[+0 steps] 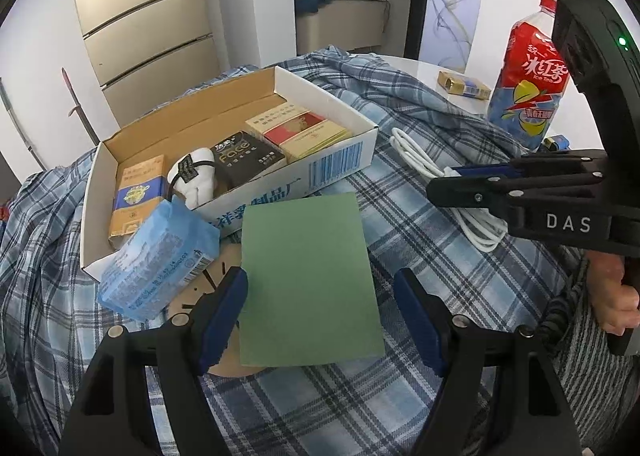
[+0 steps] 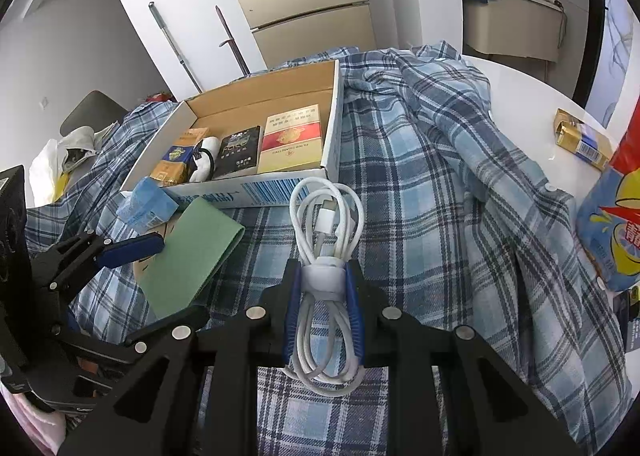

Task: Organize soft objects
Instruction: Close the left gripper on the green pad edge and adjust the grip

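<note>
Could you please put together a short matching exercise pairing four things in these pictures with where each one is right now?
Things:
1. white cable
2. green sheet
3. black Face pack
4. iced tea bottle

Places:
A. inside the cardboard box
B. standing on the bare white tabletop
C. clamped in the right gripper
D. flat on the plaid cloth, between the open left gripper's fingers

Pairs: 1-C, 2-D, 3-A, 4-B
</note>
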`<state>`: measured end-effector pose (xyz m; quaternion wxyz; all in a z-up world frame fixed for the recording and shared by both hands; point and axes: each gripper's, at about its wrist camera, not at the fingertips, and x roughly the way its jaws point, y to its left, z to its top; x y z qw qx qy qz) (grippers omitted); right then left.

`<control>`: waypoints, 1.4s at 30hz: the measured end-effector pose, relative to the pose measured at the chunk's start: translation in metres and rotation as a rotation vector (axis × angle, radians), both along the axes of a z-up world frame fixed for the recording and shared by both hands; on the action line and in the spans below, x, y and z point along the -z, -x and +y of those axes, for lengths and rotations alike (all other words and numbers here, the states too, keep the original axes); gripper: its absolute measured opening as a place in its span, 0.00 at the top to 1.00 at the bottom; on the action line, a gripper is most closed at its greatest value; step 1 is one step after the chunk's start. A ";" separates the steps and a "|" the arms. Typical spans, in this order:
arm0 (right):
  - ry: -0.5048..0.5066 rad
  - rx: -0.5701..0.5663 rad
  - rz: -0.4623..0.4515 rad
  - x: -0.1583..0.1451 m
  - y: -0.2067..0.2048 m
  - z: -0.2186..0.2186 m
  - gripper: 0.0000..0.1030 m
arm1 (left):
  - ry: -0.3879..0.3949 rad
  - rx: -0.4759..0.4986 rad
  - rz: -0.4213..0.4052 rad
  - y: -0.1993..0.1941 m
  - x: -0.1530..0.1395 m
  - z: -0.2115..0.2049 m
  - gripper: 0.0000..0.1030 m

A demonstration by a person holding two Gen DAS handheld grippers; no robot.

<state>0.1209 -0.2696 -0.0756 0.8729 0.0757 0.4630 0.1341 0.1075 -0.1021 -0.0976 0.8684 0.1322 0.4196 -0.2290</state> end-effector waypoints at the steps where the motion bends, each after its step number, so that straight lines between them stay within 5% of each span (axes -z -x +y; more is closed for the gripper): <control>1: 0.001 -0.001 0.001 0.000 0.000 0.000 0.79 | -0.001 -0.005 -0.001 -0.001 0.000 0.001 0.24; 26: 0.005 -0.005 0.010 0.000 0.000 0.002 0.79 | -0.033 -0.056 0.022 -0.009 0.009 0.007 0.24; 36: 0.007 -0.009 0.014 0.001 -0.002 0.002 0.79 | -0.077 0.049 -0.129 0.018 -0.007 -0.011 0.24; 42: 0.013 -0.015 0.010 0.001 -0.001 0.003 0.79 | -0.015 0.053 -0.156 0.021 -0.018 -0.006 0.24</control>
